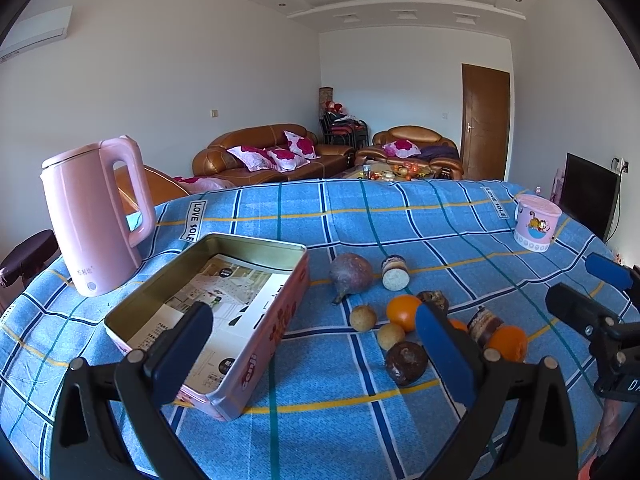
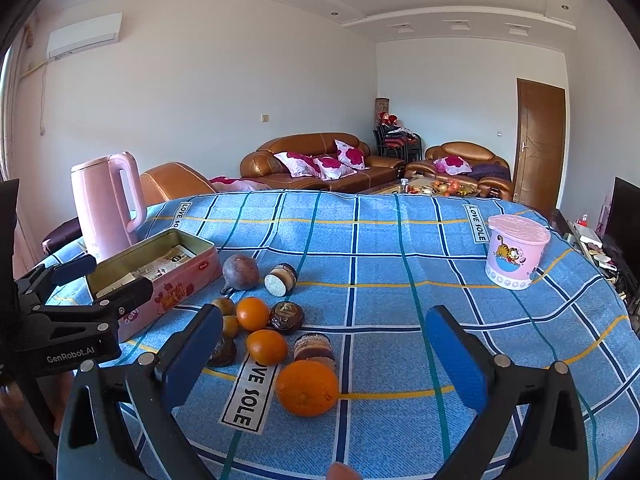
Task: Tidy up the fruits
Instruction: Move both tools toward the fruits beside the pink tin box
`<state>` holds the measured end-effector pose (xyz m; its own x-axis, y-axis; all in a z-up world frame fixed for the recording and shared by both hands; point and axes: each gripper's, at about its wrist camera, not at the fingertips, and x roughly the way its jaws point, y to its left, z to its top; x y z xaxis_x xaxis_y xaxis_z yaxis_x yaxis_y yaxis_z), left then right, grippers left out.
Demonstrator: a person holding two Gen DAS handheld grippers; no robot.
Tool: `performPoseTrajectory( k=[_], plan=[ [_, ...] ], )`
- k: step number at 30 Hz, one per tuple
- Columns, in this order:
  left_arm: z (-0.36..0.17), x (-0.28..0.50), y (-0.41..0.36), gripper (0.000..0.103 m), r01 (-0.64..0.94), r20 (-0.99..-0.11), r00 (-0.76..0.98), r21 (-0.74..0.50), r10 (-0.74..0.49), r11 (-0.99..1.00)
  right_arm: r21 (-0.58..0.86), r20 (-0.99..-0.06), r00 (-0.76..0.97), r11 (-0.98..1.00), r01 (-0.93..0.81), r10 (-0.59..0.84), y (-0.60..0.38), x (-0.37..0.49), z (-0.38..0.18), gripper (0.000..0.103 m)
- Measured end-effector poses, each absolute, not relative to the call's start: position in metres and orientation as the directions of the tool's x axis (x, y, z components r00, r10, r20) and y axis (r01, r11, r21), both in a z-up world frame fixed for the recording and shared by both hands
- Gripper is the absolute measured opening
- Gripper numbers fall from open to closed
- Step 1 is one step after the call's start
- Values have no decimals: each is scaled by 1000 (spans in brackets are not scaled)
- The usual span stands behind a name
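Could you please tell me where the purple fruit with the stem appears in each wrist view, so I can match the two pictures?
Left wrist view: the purple fruit lies centre frame, just right of the pink tin box.
Right wrist view: the purple fruit lies left of centre, just right of the same tin box.
Shared landmark: the pink kettle behind the tin.

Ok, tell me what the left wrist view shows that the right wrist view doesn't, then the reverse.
Only the left wrist view shows the printed paper lining nearly the whole floor of the tin. Only the right wrist view shows all three oranges unobstructed, the nearest orange beside the LOVE SOLE label, and the wall air conditioner whole. Both show the pink kettle, the open pink tin, the fruit cluster, the pink cartoon cup and both open grippers.
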<state>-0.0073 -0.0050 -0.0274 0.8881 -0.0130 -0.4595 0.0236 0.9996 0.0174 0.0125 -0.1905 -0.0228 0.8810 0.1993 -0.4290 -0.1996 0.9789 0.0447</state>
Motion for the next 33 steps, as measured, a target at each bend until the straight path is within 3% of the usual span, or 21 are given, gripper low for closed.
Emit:
performPoseTrajectory(
  k=[33],
  plan=[
    [-37, -1, -9, 103, 35, -489, 872, 8, -27, 999, 45, -466, 862, 978, -202, 200, -191, 16, -37, 102]
  ],
)
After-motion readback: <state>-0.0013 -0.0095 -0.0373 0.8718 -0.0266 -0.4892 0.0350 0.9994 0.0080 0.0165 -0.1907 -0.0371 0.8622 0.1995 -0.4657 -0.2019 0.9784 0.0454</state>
